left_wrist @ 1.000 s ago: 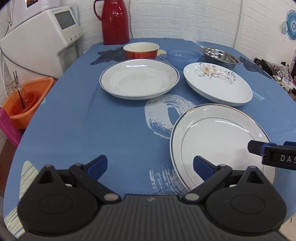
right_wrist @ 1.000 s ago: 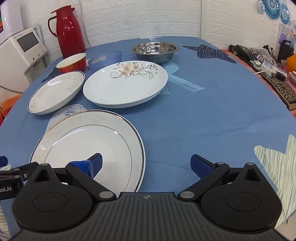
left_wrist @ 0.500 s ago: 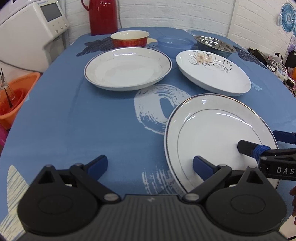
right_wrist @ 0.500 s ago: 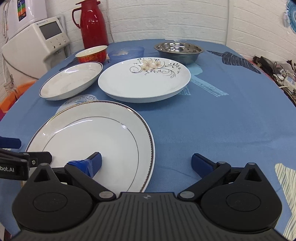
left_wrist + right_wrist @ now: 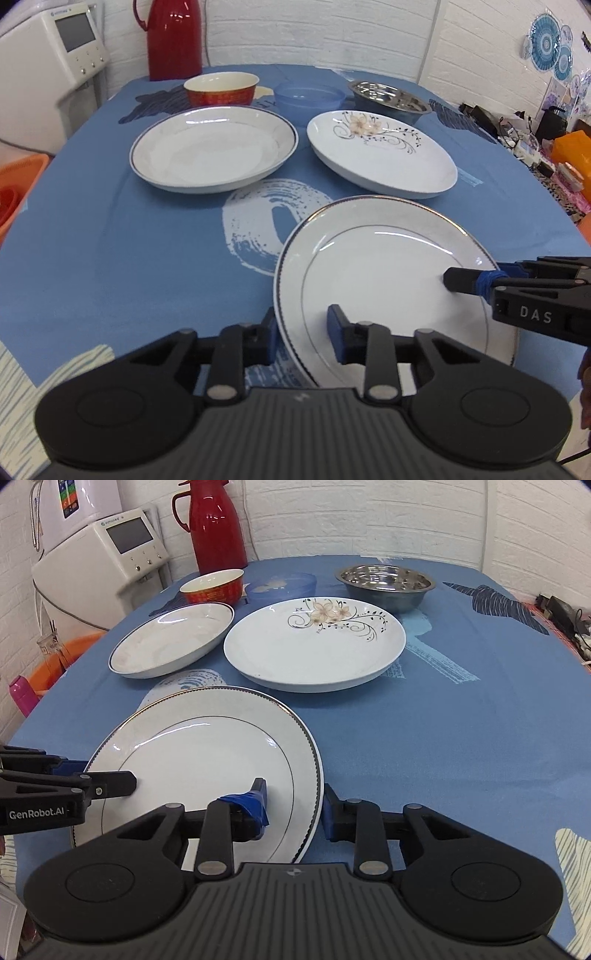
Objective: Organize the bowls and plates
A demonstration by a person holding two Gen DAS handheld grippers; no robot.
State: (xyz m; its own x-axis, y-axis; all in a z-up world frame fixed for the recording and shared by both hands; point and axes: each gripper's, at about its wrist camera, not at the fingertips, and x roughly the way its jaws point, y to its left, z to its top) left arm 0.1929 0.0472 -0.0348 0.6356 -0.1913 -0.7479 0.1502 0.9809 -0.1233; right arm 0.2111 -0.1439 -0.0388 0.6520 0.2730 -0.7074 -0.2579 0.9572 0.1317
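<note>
A large white plate with a thin grey ring lies nearest on the blue tablecloth. My left gripper has closed on its left rim, one finger outside the edge and one on the plate's face. On the opposite rim my right gripper is shut the same way, its taped finger resting on the plate. Each gripper shows side-on in the other's view. Behind stand a blue-rimmed deep plate, a flower-patterned plate, a red bowl, a blue plastic bowl and a steel bowl.
A red thermos stands at the table's far edge, with a white appliance off its left side. An orange basin sits low on the left. Cables and small items crowd the right edge.
Both grippers went from wide open to closed on opposite rims of the near plate. Both have also moved forward over the table.
</note>
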